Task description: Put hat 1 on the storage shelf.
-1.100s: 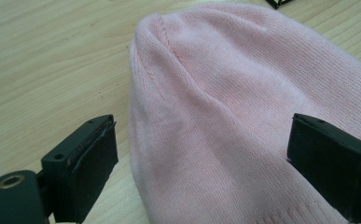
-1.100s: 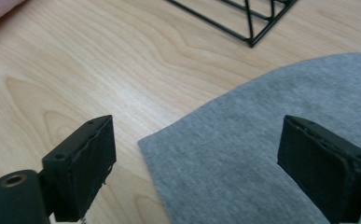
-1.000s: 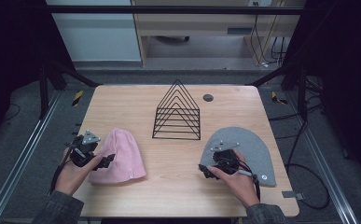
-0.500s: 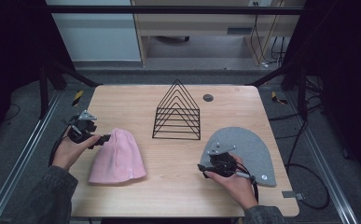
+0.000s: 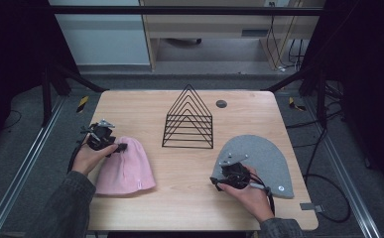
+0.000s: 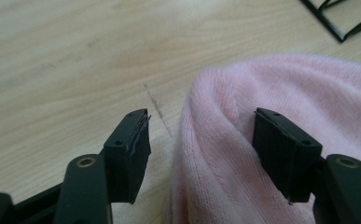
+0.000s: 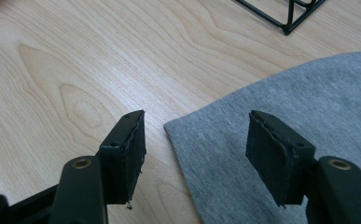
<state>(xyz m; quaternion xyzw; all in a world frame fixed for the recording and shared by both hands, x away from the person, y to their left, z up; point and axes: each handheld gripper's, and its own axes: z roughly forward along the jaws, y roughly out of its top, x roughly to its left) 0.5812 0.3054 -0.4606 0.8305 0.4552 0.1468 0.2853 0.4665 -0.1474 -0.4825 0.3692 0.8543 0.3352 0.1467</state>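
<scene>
High view: pink beanie (image 5: 126,166) front-left on table (image 5: 145,106), grey beanie (image 5: 264,161) front-right. Left gripper (image 6: 201,140) straddling pink crown edge, jaws just narrowing, not yet pinching. Right gripper (image 7: 194,149) half-spread astride grey corner, unpressed.

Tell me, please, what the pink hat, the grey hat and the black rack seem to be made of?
Pink hat: a soft knit, probably wool or acrylic; fine ribs and a fuzzy matte surface show.
Grey hat: a smoother, thinner fabric, perhaps jersey or fleece; flat, matte, with a fine mottled weave.
Black rack: thin wire, likely metal with a black coating; the straight rods shine slightly.
</scene>
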